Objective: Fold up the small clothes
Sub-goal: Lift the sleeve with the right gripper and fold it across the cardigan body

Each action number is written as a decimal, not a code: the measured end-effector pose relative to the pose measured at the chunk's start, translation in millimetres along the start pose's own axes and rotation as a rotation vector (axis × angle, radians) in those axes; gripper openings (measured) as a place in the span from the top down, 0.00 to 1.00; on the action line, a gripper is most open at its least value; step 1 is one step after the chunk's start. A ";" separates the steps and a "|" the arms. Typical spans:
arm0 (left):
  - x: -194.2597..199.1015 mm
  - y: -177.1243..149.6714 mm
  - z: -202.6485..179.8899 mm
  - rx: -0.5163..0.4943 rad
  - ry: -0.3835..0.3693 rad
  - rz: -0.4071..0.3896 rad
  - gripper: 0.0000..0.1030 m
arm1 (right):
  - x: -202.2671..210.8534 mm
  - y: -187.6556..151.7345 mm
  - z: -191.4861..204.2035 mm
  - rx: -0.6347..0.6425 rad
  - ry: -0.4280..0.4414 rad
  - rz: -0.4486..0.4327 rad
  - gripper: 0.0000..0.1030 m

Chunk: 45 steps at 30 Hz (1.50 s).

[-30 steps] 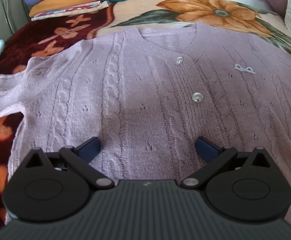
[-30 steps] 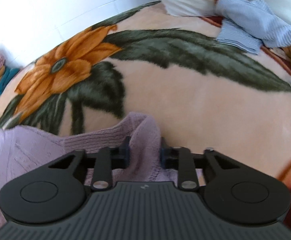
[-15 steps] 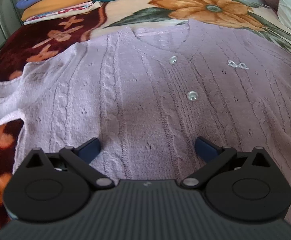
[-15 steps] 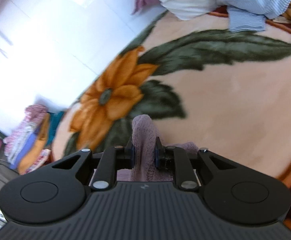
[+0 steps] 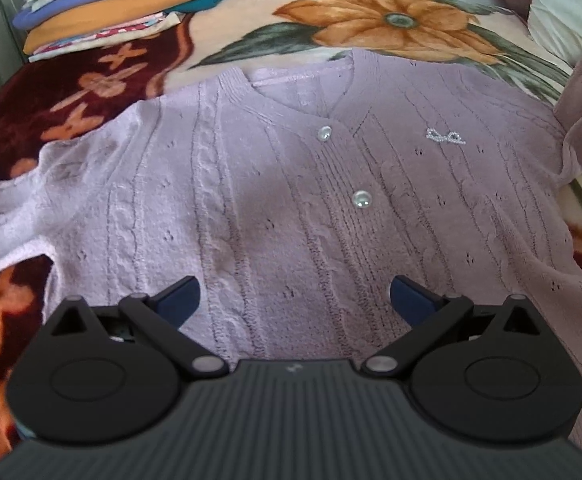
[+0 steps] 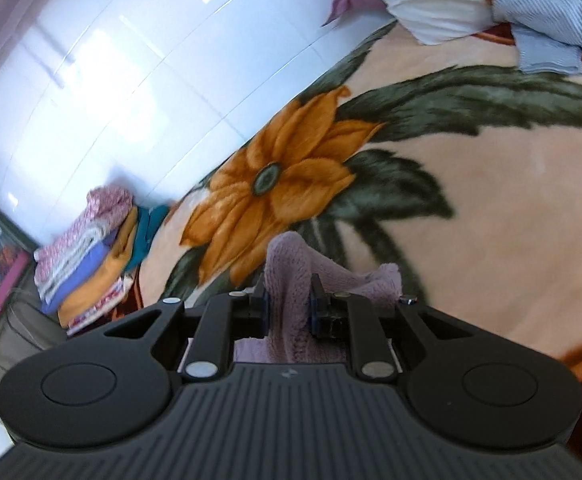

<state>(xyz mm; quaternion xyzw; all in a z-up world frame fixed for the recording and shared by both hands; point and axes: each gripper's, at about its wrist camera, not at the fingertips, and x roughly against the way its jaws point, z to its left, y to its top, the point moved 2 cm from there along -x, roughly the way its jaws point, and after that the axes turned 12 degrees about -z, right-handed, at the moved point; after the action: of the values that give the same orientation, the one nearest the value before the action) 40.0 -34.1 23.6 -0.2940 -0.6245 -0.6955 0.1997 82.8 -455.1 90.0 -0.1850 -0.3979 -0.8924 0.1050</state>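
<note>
Lilac cable-knit cardigan lies flat, buttoned, on floral plush blanket, so it's ready for folding. Left gripper hangs spread, empty, over near hem. Right gripper, jaws just closing, pinches the right sleeve, likely to fold inward.

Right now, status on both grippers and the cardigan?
Left gripper open over cardigan, holding nothing. Right gripper shut on its sleeve, lifted off the blanket. Nothing in the way.
</note>
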 end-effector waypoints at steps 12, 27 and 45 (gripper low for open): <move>6.7 2.0 26.5 0.017 0.052 -0.009 0.00 | 11.2 -12.2 53.8 0.063 0.079 0.013 0.81; 13.6 -2.8 49.3 0.042 0.086 -0.032 0.00 | 14.9 -38.4 120.2 0.096 0.189 0.058 0.81; 12.6 -5.3 75.4 0.105 0.111 -0.030 0.00 | 1.5 -81.4 183.4 0.111 0.305 0.122 0.81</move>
<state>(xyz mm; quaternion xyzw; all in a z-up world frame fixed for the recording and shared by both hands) 39.2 42.1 31.5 -0.2346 -0.6526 -0.6798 0.2385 99.4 -264.0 148.8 -0.0651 -0.4140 -0.8788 0.2281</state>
